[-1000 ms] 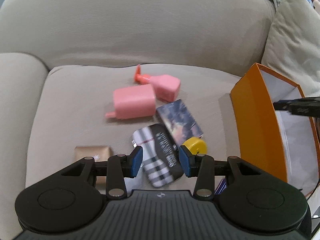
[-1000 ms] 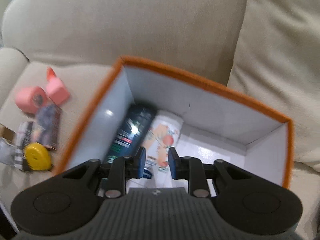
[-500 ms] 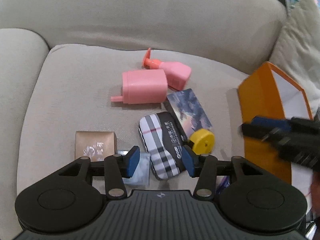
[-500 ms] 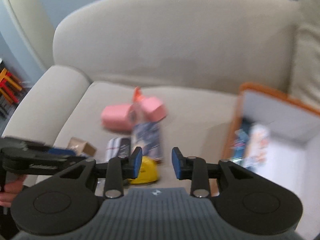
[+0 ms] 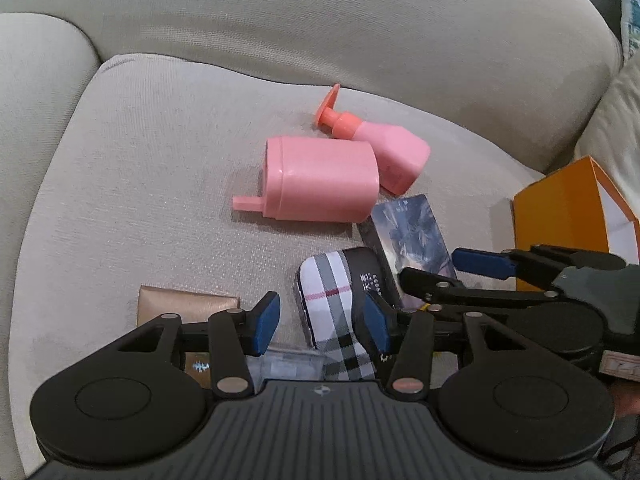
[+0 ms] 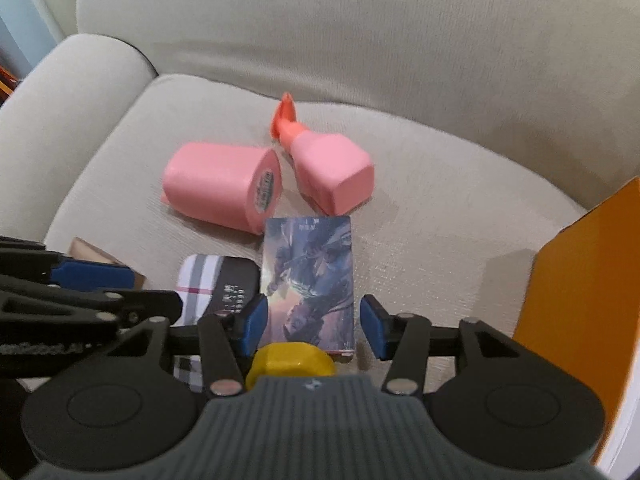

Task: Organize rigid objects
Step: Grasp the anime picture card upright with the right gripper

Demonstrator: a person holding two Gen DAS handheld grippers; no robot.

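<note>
Both tongs over the sofa seat, nothing held. Left tongs apart, straddling the plaid case, pads not touching it; a clear wrapper and a tan box sit just below-left of its left pad. Right tongs apart and have just been opening, the picture card box between the pads w/o contact, yellow tape measure right under the tips. Pink bottle and pink pump bottle lie ahead of both tongs; orange bin off to the right. Risks, as I judge: the two tools are v. close, near-crossing, so closing together could knock fingers. Case and card box overlap, so lifting one prob. drags the other. Right tongs could pinch the tape measure instead of the box, round shape may squirt out.
</note>
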